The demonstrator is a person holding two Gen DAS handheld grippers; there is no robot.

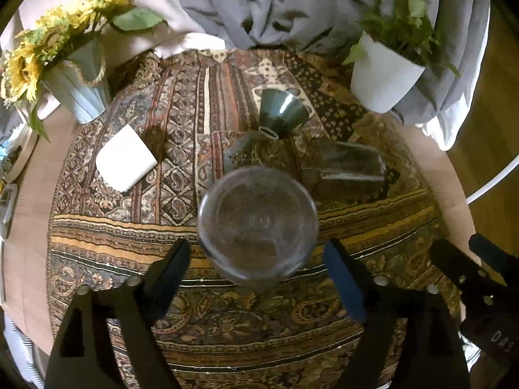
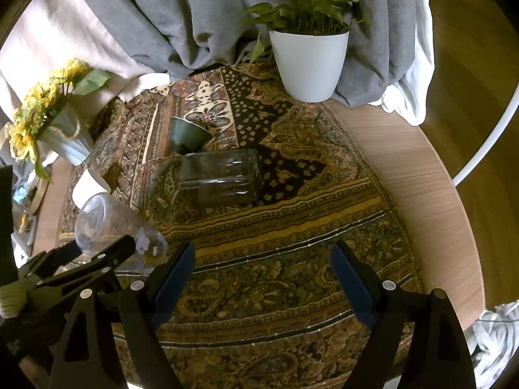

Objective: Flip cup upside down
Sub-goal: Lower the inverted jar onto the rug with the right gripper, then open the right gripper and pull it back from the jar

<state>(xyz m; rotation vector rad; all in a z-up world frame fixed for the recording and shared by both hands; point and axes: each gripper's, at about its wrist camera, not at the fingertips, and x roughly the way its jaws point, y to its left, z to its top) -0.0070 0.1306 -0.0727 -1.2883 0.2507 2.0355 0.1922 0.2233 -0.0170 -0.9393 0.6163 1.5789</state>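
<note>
While the left wrist camera looks down over a patterned cloth (image 1: 129, 236) spread on a round wooden table (image 1: 29, 214), the left gripper (image 1: 256, 256) stands with its two fingers wide apart on either side of a clear glass cup (image 1: 258, 223). The cup's round end faces the camera and fills the gap between the fingertips, neither of which touches it; whether that end is the mouth or the base is hard to tell from here. Beyond the cup lie a clear glass jar (image 1: 343, 165) on its side, a dark green cup (image 1: 282, 111) tipped over, and a white cup (image 1: 126, 159) also on its side. A vase of sunflowers (image 1: 48, 48) stands at the far left and a potted plant (image 1: 389, 61) in a white pot at the far right, with grey fabric (image 1: 275, 3) bunched behind. The right gripper's black tips show at the lower right edge. In the right wrist view, the right gripper (image 2: 262, 259) is likewise spread open over bare cloth (image 2: 275, 233), holding nothing. At its left the clear glass cup (image 2: 113, 223) appears tilted just beside the left gripper's black fingers (image 2: 113, 249). The glass jar (image 2: 220, 178), green cup (image 2: 188, 134), sunflowers (image 2: 42, 107) and potted plant (image 2: 308, 52) sit farther back.
</note>
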